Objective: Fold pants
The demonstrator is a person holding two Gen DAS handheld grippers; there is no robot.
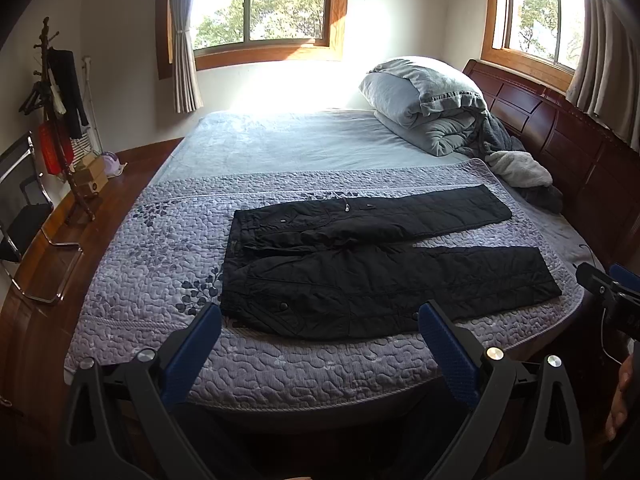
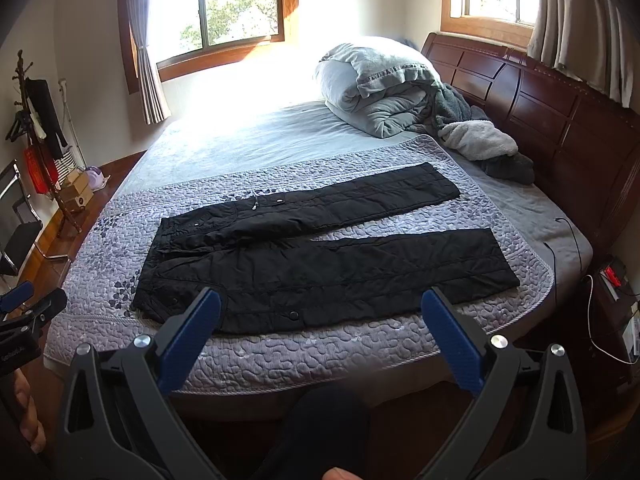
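Observation:
Black quilted pants (image 1: pixel 360 264) lie flat on the purple quilt (image 1: pixel 152 248), waist to the left, both legs spread apart toward the right. They also show in the right wrist view (image 2: pixel 320 256). My left gripper (image 1: pixel 320 316) is open and empty, held above the near bed edge in front of the pants. My right gripper (image 2: pixel 320 304) is open and empty, also short of the pants' near edge. The right gripper shows at the right edge of the left wrist view (image 1: pixel 612 292); the left gripper shows at the left edge of the right wrist view (image 2: pixel 24 308).
A pile of grey bedding (image 1: pixel 432 100) and a fleece (image 1: pixel 520 168) lie at the head of the bed by the wooden headboard (image 1: pixel 560 128). A coat stand (image 1: pixel 60 112) and a chair (image 1: pixel 24 216) stand on the left. A bedside table (image 2: pixel 616 292) with cables is on the right.

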